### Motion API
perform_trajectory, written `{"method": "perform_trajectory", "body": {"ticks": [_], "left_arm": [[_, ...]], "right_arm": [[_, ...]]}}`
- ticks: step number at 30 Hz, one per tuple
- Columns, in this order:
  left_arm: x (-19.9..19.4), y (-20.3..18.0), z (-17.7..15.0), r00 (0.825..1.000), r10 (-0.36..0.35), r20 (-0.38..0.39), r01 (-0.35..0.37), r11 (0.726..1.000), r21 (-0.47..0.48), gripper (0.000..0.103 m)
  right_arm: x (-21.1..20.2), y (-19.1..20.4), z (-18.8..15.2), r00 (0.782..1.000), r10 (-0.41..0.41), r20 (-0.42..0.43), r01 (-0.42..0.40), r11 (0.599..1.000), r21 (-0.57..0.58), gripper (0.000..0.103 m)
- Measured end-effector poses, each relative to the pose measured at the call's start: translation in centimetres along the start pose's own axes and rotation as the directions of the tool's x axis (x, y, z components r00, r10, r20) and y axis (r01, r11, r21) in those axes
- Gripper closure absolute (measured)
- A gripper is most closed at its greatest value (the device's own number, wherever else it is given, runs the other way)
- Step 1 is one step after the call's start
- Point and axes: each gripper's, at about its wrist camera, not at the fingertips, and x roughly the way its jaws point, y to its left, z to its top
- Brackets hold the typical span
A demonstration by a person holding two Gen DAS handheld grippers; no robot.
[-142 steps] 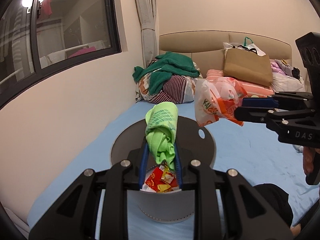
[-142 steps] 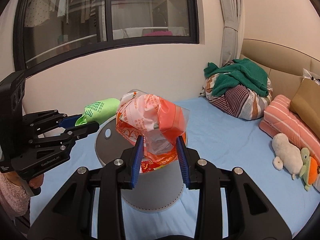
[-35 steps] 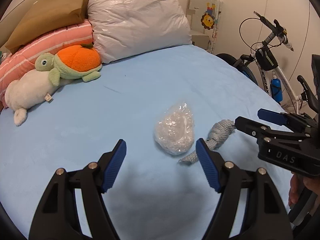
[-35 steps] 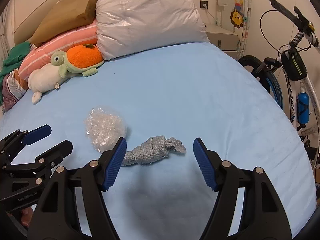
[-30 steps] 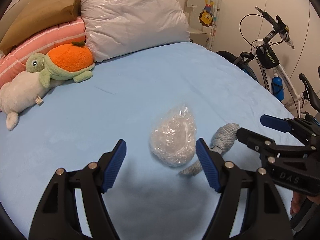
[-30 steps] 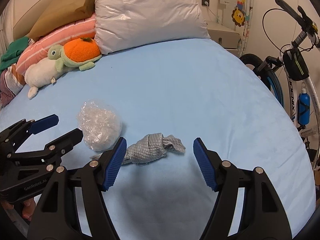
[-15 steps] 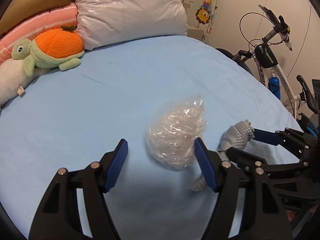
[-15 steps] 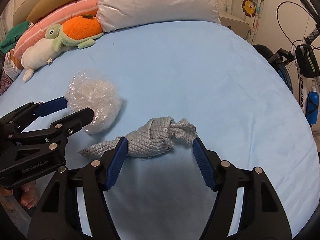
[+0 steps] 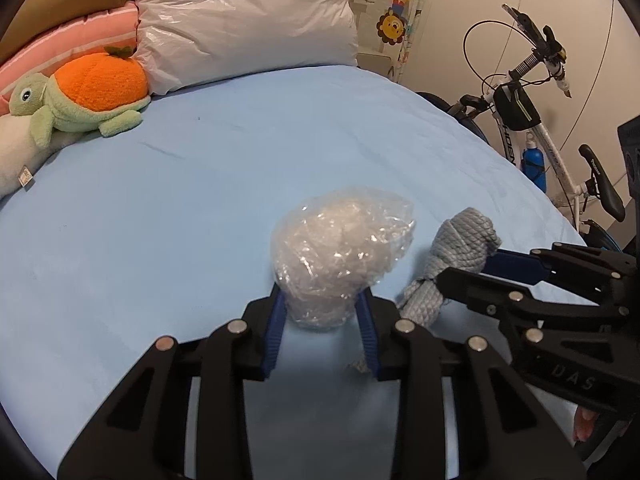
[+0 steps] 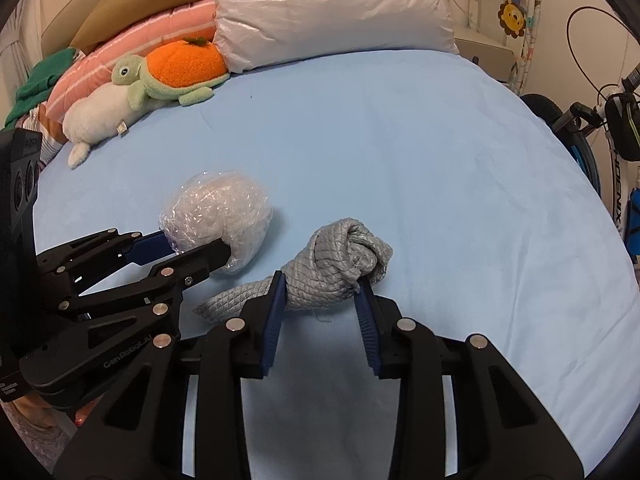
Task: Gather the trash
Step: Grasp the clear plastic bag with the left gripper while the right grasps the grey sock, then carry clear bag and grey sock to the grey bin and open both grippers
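Both grippers have just been closing, and each one now has something between its pads. A second ago the jaws stood wide around the two bits of trash; now the left gripper (image 9: 320,322) is pinched on the crumpled clear plastic bag (image 9: 340,256), and the right gripper (image 10: 320,304) is clamped on the knotted grey cloth (image 10: 336,268). The blue pads press into both, so these look like real grips, not just straddles.

For the task, that probably means the pick-up step is about done — what's left is lifting both off the blue bed sheet (image 9: 200,200) and carrying them to wherever the trash goes. No bin shows in either current view.

Where things sit: in the left wrist view the bag is near centre, just past the fingertips, with the cloth beside it at about 3 o'clock. Both appear to rest on the sheet, not yet lifted.

Orientation — the cloth is the one with a clear long axis. In the right wrist view it runs from the fat knot at roughly 2 o'clock down to a flat tail (image 10: 224,300) at about 8 o'clock, and the jaws grip across it near the knot. That tail will likely dangle once raised. The bag is a roundish lump with no real axis to speak of.

The plush turtle (image 9: 84,96) and pillows sit well apart at 10 to 11 o'clock.
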Motion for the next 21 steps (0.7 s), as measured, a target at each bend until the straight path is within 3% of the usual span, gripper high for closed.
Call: {"method": "perform_trajectory", "body": {"ticks": [8, 21], "left_arm": [[-2.5, 0.8, 0.4, 0.998, 0.059, 0.017, -0.059, 0.998, -0.017, 0.07], [-11.2, 1.9, -0.4, 0.983, 0.168, 0.068, -0.162, 0.983, -0.091, 0.07]], "right_arm": [[-1.2, 0.6, 0.3, 0.999, 0.019, 0.034, -0.019, 1.0, -0.01, 0.07], [-7.0, 4.9, 0.6, 0.988, 0.098, 0.122, -0.083, 0.989, -0.119, 0.07]]}}
